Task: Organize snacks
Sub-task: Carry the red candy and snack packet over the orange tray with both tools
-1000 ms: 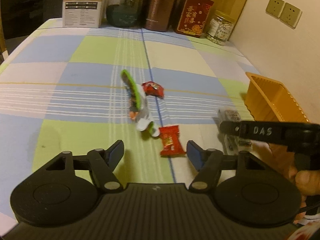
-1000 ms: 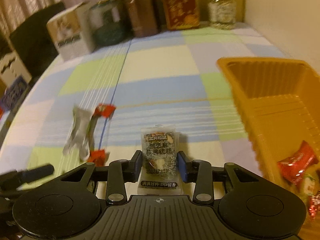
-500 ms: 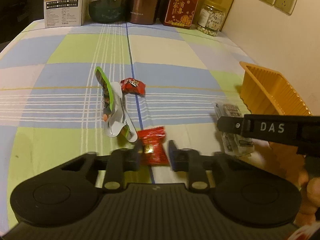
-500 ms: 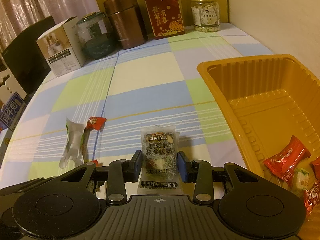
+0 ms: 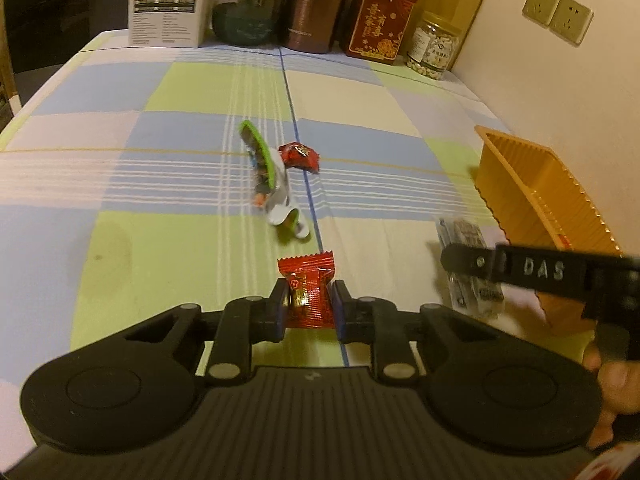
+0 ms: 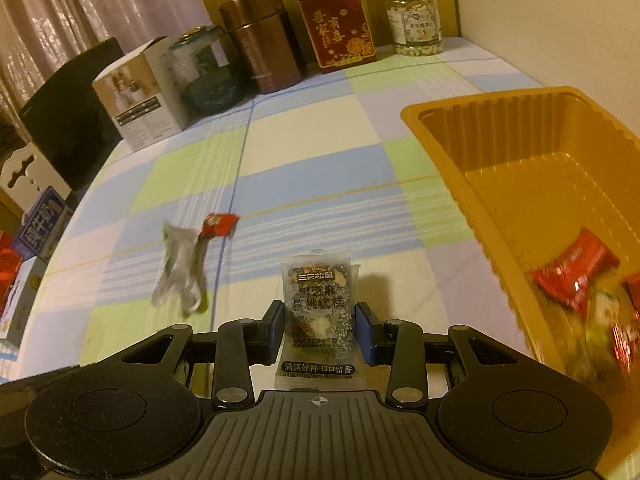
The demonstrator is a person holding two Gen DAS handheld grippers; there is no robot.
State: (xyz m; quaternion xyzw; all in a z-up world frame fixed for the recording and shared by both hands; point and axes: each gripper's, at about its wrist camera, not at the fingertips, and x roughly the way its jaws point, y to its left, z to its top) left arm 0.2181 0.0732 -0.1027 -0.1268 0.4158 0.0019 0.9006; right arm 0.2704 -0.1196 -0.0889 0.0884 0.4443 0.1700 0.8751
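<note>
Two snacks gripped now, red candy (image 5: pixel 307 293) in left claw (image 5: pixel 308 308), sesame cake (image 6: pixel 319 312) in right claw (image 6: pixel 320 330), several already in the tray (image 6: pixel 448 120), and two left mid-tabletop: green pack (image 5: pixel 272 184), red sweet (image 5: pixel 300 156).

Your right gripper (image 6: pixel 320 326) pinches a clear snack pack (image 6: pixel 319 312); orange tray (image 6: pixel 472 184) w/ red candies (image 6: pixel 574 276) at tablecloth's right edge.

The left gripper (image 5: pixel 307 307) pointed steeply downward, its blue-padded jaws clamped on a red candy wrapper (image 5: pixel 307 286); the right gripper (image 6: pixel 320 326), angled likewise, pinched a dark sesame-walnut cake packet (image 6: pixel 318 312); a hand (image 5: pixel 612 384) gripped its handle.
</note>
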